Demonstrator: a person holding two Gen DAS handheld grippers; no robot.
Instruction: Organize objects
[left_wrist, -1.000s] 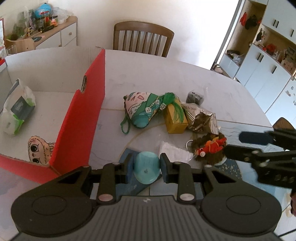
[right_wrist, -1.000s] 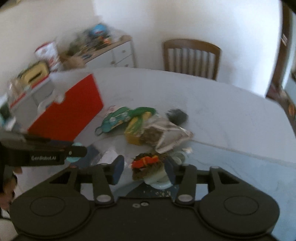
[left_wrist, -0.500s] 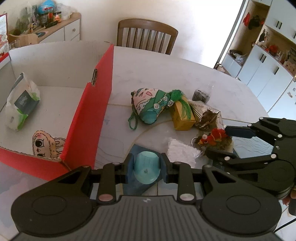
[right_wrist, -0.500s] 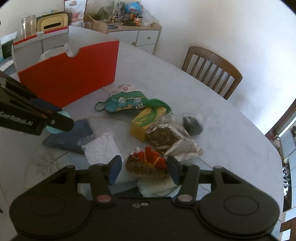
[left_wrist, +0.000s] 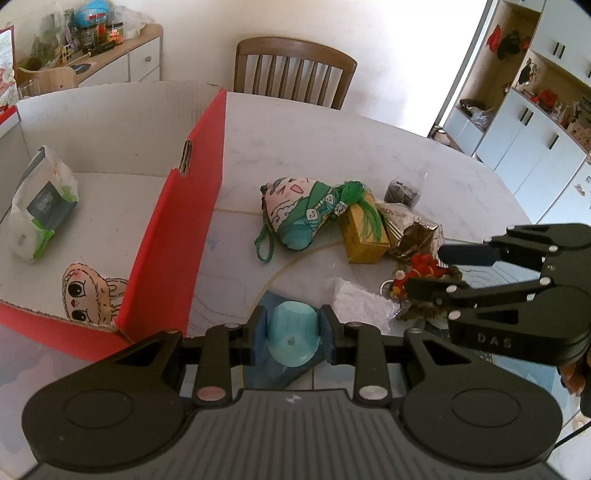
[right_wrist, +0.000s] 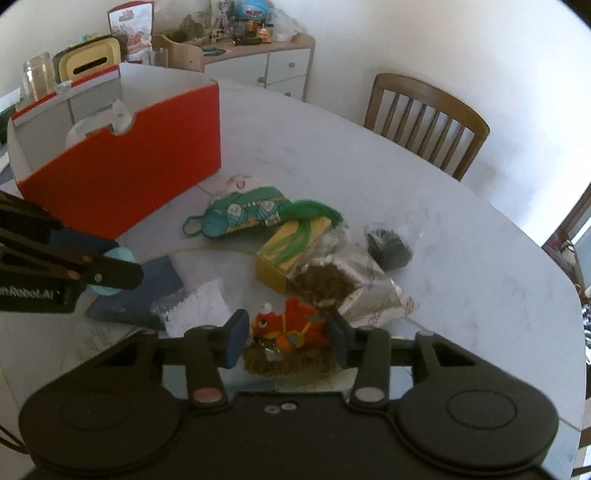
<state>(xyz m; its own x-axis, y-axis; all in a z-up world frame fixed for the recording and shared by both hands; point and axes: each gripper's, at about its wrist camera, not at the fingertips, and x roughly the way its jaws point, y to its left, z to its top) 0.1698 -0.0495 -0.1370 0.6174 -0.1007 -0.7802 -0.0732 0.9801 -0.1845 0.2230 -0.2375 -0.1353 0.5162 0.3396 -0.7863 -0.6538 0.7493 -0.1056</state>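
scattered household objects lie on the white marble-pattern table (left_wrist: 369, 147), beside a red cardboard box with a white interior (left_wrist: 177, 236). from my station i record the left gripper (left_wrist: 293, 328) closed onto a small light-blue plastic cup (left_wrist: 292, 332), its pads touching the cup on both sides, above a dark blue flat cloth (right_wrist: 144, 288) lying on the table. my right gripper (right_wrist: 286, 341) has its jaws set fairly wide, one on each side of a red and orange plush toy on a brown fuzzy base (right_wrist: 291, 332); i cannot tell whether the pads touch it. just beside that toy on its left sits a clear plastic bag of white granules (left_wrist: 360, 304). behind these i note a yellow rectangular box (left_wrist: 364, 236) with a green tassel (left_wrist: 364, 210) draped over it, a silver foil pouch with dark contents (right_wrist: 340, 284) against the box's right side, and a small clear bag of dark material (left_wrist: 400, 192) further back. a green and pink printed fabric pouch with a cord loop (left_wrist: 299, 216) lies between the yellow box and the red box. inside the red box i see a white and green plastic packet (left_wrist: 40, 210) near its left wall and a cartoon-face plush (left_wrist: 85, 291) at the near corner. a brown wooden slatted chair (left_wrist: 295, 70) stands at the far edge of the table.
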